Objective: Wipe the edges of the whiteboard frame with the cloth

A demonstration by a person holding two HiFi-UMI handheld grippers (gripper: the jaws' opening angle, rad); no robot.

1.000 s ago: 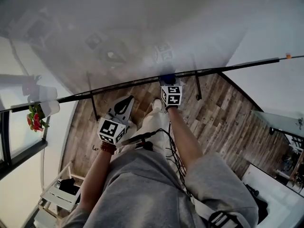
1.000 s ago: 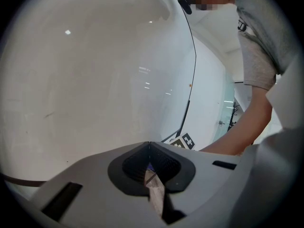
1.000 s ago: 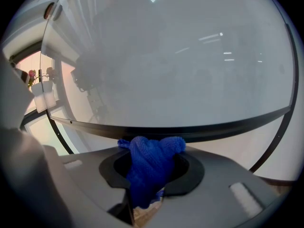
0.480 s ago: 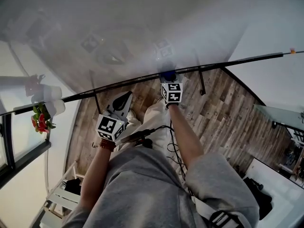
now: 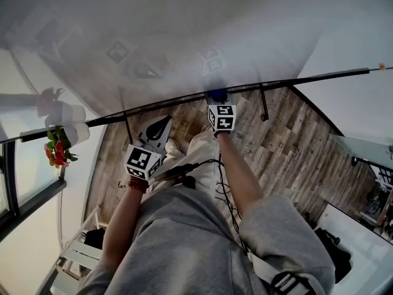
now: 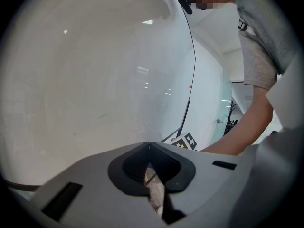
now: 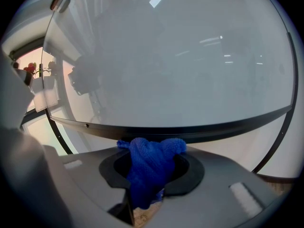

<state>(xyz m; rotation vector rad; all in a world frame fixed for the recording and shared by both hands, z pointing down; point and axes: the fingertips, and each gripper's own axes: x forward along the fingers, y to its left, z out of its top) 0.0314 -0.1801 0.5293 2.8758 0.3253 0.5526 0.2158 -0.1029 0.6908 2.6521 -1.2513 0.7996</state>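
My right tool (image 5: 217, 101), clamped on the bunched blue knit cloth (image 7: 149, 165), has barely crept along the whiteboard's thin black bottom frame (image 7: 213, 128), so I reckon the wiping's still early; left tool (image 6: 152, 177) is pinched shut, empty.

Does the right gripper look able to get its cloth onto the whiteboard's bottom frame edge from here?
Probably yes: the right gripper holds the blue cloth right by the black bottom frame edge, with nothing between them.
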